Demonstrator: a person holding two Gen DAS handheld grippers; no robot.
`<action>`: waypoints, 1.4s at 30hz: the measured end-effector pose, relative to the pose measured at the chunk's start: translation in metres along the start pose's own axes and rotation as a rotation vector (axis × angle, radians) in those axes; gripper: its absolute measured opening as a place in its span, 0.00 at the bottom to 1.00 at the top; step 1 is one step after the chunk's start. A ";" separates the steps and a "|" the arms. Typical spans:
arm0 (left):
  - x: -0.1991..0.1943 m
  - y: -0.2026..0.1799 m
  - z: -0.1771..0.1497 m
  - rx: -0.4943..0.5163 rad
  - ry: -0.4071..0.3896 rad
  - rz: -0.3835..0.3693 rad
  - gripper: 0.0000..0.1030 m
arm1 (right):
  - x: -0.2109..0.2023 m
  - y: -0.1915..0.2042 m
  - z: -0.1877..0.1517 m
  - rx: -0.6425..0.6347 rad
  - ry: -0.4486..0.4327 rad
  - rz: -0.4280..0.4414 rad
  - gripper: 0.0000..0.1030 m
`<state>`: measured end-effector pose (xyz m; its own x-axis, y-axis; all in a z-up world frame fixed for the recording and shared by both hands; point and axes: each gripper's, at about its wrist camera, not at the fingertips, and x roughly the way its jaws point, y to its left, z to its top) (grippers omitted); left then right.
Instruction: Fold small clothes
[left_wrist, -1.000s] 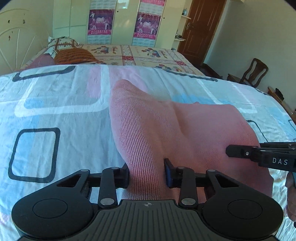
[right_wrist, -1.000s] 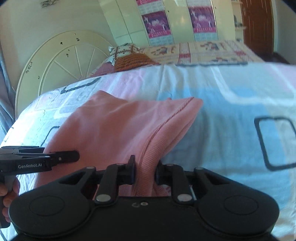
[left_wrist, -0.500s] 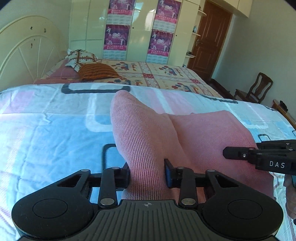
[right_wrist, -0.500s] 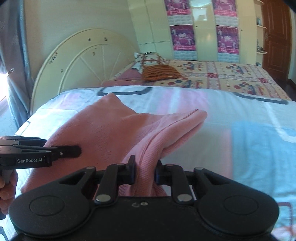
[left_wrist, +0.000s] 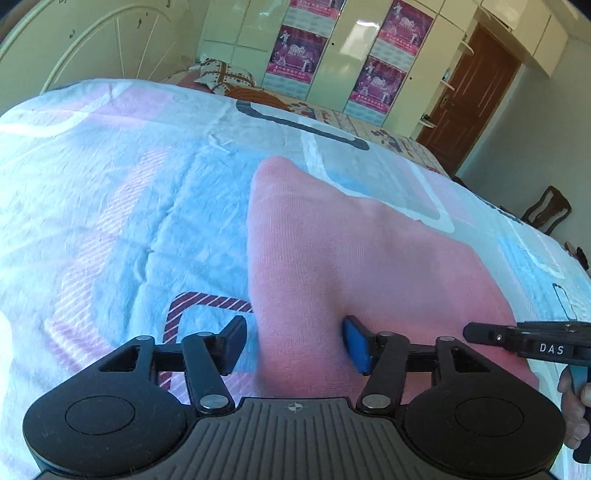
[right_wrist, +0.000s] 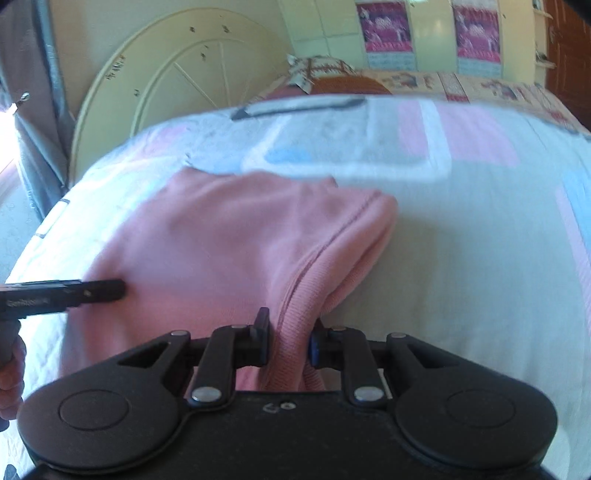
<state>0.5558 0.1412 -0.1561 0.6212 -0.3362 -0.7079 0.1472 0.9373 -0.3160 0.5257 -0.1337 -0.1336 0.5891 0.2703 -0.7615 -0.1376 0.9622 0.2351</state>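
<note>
The bed (left_wrist: 110, 206) carries one pink garment (left_wrist: 351, 258), lying doubled near its front edge, so a first fold looks made; further folds and squaring seem left. The right gripper (right_wrist: 286, 341) pinches the ribbed hem, its fingers closed tight on it. The left gripper (left_wrist: 295, 341) stands wide open astride the other corner, gripping nothing.

pink knit garment (left_wrist: 369, 266) lies folded on the patterned bedsheet (left_wrist: 129, 192), ribbed hem (right_wrist: 295, 306) bunched up, far corner peaked.
</note>
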 end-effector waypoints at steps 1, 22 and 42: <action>0.003 0.005 -0.003 -0.023 0.004 -0.013 0.56 | 0.003 0.000 -0.005 -0.001 0.002 -0.005 0.18; 0.042 -0.020 0.071 0.141 -0.007 -0.052 0.48 | 0.045 -0.003 0.047 -0.129 -0.032 -0.193 0.12; -0.058 -0.017 -0.021 0.180 -0.117 0.157 0.48 | -0.008 0.040 -0.022 -0.294 0.010 -0.233 0.21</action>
<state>0.5013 0.1429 -0.1231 0.7302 -0.1824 -0.6584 0.1704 0.9819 -0.0831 0.4975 -0.0964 -0.1312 0.6238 0.0419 -0.7805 -0.2241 0.9662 -0.1272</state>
